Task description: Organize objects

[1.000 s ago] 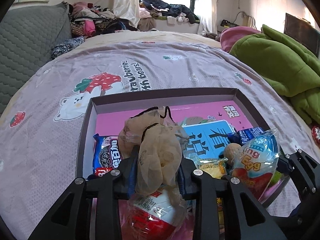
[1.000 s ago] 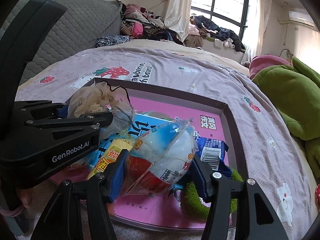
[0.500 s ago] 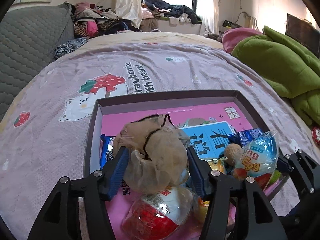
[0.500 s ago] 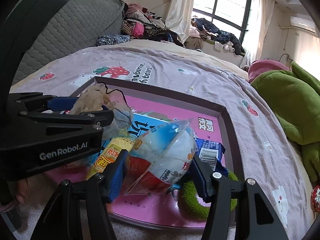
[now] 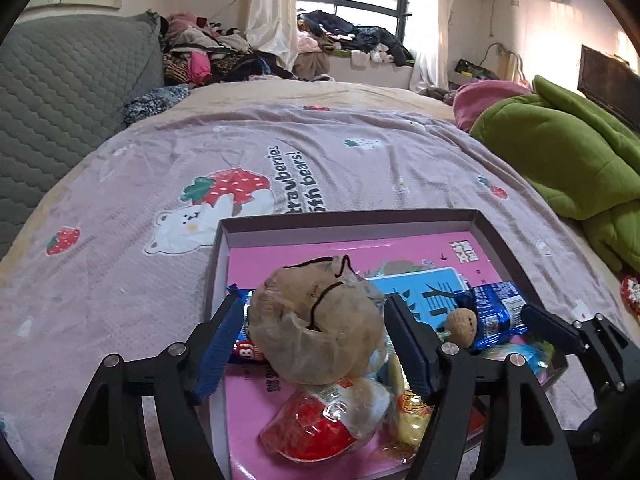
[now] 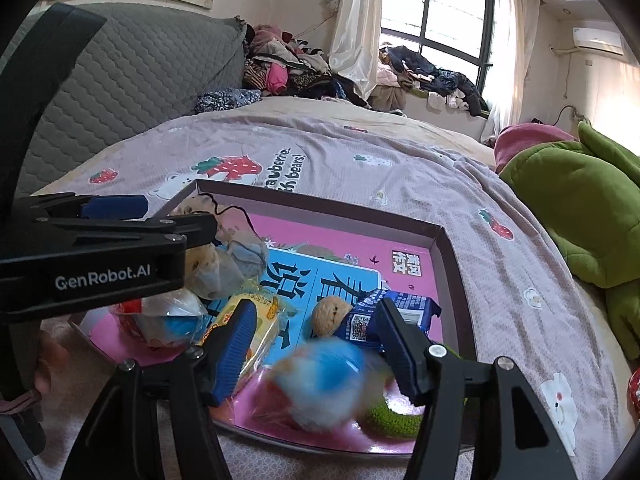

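A shallow box with a pink floor (image 5: 472, 220) (image 6: 436, 236) lies on the bed and holds snacks. My left gripper (image 5: 316, 344) is open around a tan mesh pouch (image 5: 316, 332) that rests on a red-and-white egg pack (image 5: 320, 420). My right gripper (image 6: 316, 354) is open; a blue-and-white egg pack (image 6: 324, 384) is blurred between and below its fingers, over the box floor. A walnut (image 6: 328, 314), a blue biscuit pack (image 6: 400, 312) and a yellow packet (image 6: 256, 320) lie in the box.
The bed has a lilac strawberry-bear sheet (image 5: 280, 168). A green quilt (image 5: 560, 152) is heaped at the right, a grey headboard cushion (image 5: 60, 92) at the left. A green knitted ring (image 6: 392, 420) lies at the box's near edge.
Both grippers have opened. The left one let go of the mesh pouch, which settled onto the egg pack. The right one released the blue-and-white egg pack, which is dropping into the box.
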`<state>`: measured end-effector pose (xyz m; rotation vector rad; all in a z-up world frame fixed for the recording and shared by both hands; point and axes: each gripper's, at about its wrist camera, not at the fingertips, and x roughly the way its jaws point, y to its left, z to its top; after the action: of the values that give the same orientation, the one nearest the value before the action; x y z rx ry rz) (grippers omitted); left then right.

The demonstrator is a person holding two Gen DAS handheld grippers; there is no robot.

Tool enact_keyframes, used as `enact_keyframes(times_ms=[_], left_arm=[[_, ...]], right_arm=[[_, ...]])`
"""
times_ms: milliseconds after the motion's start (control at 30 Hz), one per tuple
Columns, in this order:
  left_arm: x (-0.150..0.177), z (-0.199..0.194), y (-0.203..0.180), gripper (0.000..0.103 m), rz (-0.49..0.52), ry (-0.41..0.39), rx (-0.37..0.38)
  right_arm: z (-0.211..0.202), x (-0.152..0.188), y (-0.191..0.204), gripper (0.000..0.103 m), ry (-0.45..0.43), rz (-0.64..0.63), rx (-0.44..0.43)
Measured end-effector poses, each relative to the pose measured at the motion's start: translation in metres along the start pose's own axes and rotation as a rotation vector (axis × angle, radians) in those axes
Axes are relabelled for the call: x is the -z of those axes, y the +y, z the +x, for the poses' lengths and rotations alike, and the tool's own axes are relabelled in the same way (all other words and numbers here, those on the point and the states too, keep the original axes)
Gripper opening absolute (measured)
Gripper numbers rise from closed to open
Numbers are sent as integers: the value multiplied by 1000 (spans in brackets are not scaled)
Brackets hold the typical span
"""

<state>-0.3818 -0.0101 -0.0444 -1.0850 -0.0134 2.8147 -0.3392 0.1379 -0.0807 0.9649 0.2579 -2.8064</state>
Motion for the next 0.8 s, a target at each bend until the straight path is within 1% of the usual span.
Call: enact_keyframes(times_ms=[167,333,533,567,700,800], left_arm=[[0,-2,-1,74,11,-6,-19],[0,-6,-2,74,10,-12,-41],[5,-18,-2,74,-12,-6,-60],[7,-22,-2,74,-17,0,-57],[18,-41,-2,74,-40,8,-42],[26,-60,-6,74,-33,3,-55]], right_arm=[[-5,-1,-1,61,-16,11,-1],[-12,-4,-8,62,-38,35,21],[-32,-8,-16,63,-82,81,13],[-35,-8,-16,65,-86,86,11],[-57,-12,-20,66,-100,117,-11],[-76,-14,-21,68,-114,116,-2]])
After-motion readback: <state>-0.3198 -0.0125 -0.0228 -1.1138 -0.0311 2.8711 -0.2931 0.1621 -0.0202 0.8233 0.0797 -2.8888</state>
